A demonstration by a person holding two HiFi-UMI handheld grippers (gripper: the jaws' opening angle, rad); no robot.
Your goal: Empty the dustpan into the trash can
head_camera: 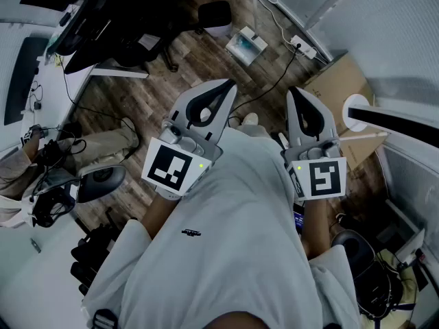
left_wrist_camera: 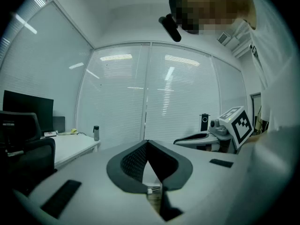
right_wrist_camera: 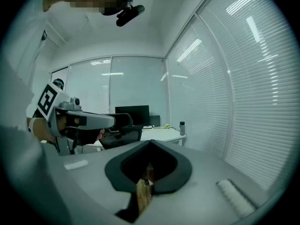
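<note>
**Wood-plank floor** (head_camera: 164,91): it fills the head view beyond your torso (head_camera: 233,238). The barest strip runs straight ahead of your grippers. It is bounded on the left by the white worktop (head_camera: 27,19) and a dark chair (left_wrist_camera: 26,146), and on the right by a cardboard box (head_camera: 336,88). A black cable (head_camera: 274,81) crosses the strip to a power strip (head_camera: 303,46).

**Blind-covered glass wall** (left_wrist_camera: 145,93): both gripper views face it.

**Worktop load:** a dark monitor (left_wrist_camera: 28,109) stands upright, and a small bottle (left_wrist_camera: 96,132) stands near the end by the glass.

**Dustpan and trash can:** you cannot pick out either with certainty.
- A long dark bar (head_camera: 398,122) lies at the right of the head view. Its long axis runs from a white disc (head_camera: 357,112) out to the picture's edge.
- A pale stick (head_camera: 363,137) lies just below the bar.
- What these belong to cannot be told.
- A dark round tub-like shape (head_camera: 350,245) sits low at the right, by your elbow. Its contents are not visible.

**Left gripper** (head_camera: 228,88) and **right gripper** (head_camera: 295,93): you hold them side by side in front of your chest, apart from each other. Both point away from you, nearly level, above the open floor. On each, the fingers (left_wrist_camera: 133,161) are pressed together tip to tip, with nothing between them.
</note>
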